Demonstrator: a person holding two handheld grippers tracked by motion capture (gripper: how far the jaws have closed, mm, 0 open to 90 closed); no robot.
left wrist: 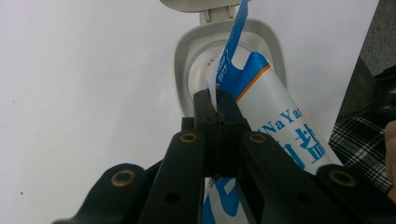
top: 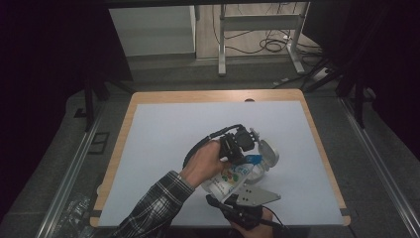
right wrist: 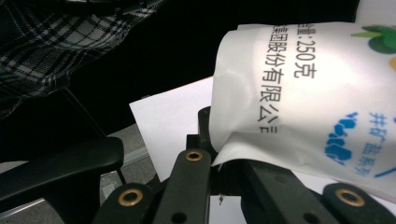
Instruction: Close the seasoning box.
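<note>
A white salt bag [top: 229, 179] with blue print hangs tilted between both grippers, its torn blue top [left wrist: 243, 70] pointing into a white round container [top: 267, 159] whose flip lid [left wrist: 196, 3] stands open. My left gripper [top: 241, 156] is shut on the bag's top edge right at the container's mouth [left wrist: 183, 60]; in its own view the jaws [left wrist: 215, 100] meet on the blue strip. My right gripper [top: 232, 197], near the table's front edge, is shut on the bag's lower corner [right wrist: 243, 144], with its jaws [right wrist: 215, 140] under the white film.
A white sheet [top: 173, 129] covers the wooden table [top: 121, 144]. A plaid sleeve [top: 153, 208] comes in from the bottom left. Behind the table stand a desk frame [top: 257, 25] and floor cables [top: 272, 44]. Metal rails [top: 74, 163] run along both sides.
</note>
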